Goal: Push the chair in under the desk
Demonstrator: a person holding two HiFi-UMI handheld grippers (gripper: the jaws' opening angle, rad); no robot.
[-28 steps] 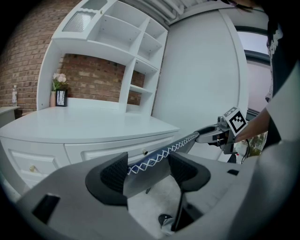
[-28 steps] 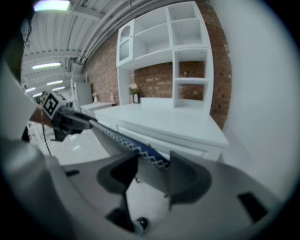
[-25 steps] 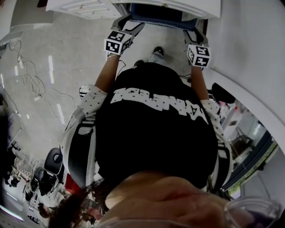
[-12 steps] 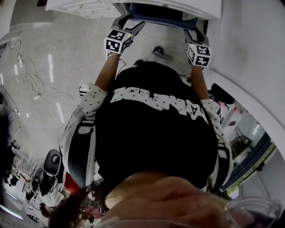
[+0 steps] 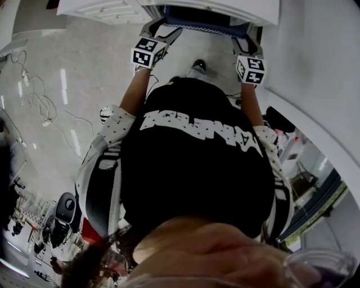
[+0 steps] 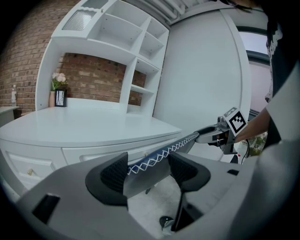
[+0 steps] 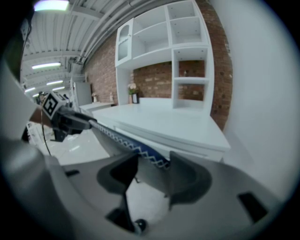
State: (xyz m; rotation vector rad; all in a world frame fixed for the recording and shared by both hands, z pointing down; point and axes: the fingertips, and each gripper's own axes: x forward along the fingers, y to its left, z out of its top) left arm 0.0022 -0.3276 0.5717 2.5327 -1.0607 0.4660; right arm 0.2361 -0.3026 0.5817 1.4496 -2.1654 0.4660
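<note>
The chair back (image 5: 198, 23) is blue-grey with white zigzag stitching along its top edge, and it stands at the front of the white desk (image 5: 107, 9). My left gripper (image 5: 163, 31) is shut on the left end of that edge and my right gripper (image 5: 245, 43) on the right end. In the left gripper view the chair back (image 6: 157, 159) runs between the jaws of the left gripper (image 6: 147, 171) toward the right gripper (image 6: 220, 136). In the right gripper view the chair back (image 7: 140, 152) is clamped by the right gripper (image 7: 151, 176). The seat is hidden.
White shelving (image 6: 117, 42) rises over the desk top (image 6: 84, 124) against a brick wall, with a flower vase (image 6: 57, 89) at the left. A white wall (image 7: 262, 93) stands close on the right. Cables (image 5: 39, 107) lie on the floor at the left. A chair caster (image 6: 167, 220) shows below.
</note>
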